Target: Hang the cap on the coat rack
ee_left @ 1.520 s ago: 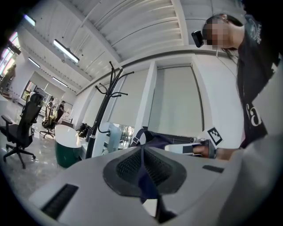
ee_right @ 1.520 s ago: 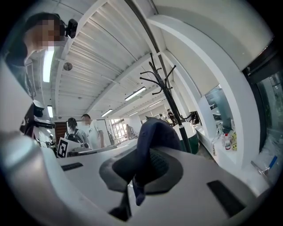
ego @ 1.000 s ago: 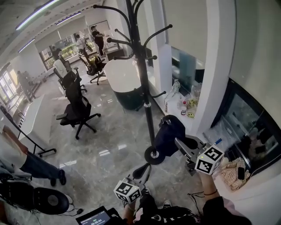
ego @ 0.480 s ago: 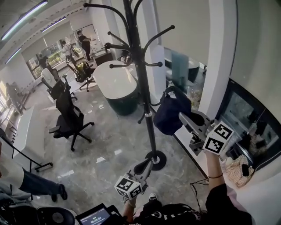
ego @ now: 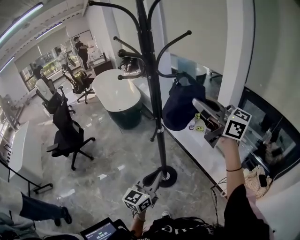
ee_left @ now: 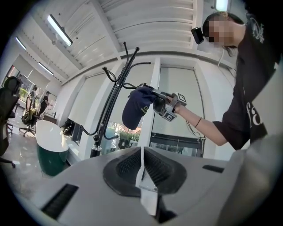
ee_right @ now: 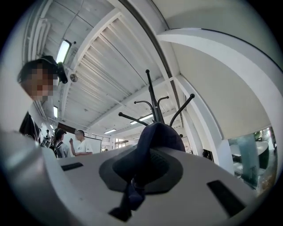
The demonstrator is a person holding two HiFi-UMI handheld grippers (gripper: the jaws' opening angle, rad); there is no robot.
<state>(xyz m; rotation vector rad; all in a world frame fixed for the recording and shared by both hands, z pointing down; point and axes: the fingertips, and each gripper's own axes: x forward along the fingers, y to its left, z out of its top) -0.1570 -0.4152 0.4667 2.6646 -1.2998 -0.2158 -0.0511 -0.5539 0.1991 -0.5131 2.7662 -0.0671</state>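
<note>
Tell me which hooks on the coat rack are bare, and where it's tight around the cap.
All hooks look bare. Roomiest: the upper right hook, open air between it and the white pillar, and the long upper left hook. Tight: the cap, clamped in the right gripper, is close beside the short right hook, near the pole.

The navy cap (ego: 179,108) hangs raised in the air, just right of the tall black coat rack (ego: 151,70), near its pole.

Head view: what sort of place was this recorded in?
Most likely an open-plan office: black swivel chairs on a polished floor, a white rounded table, and strip ceiling lights.
</note>
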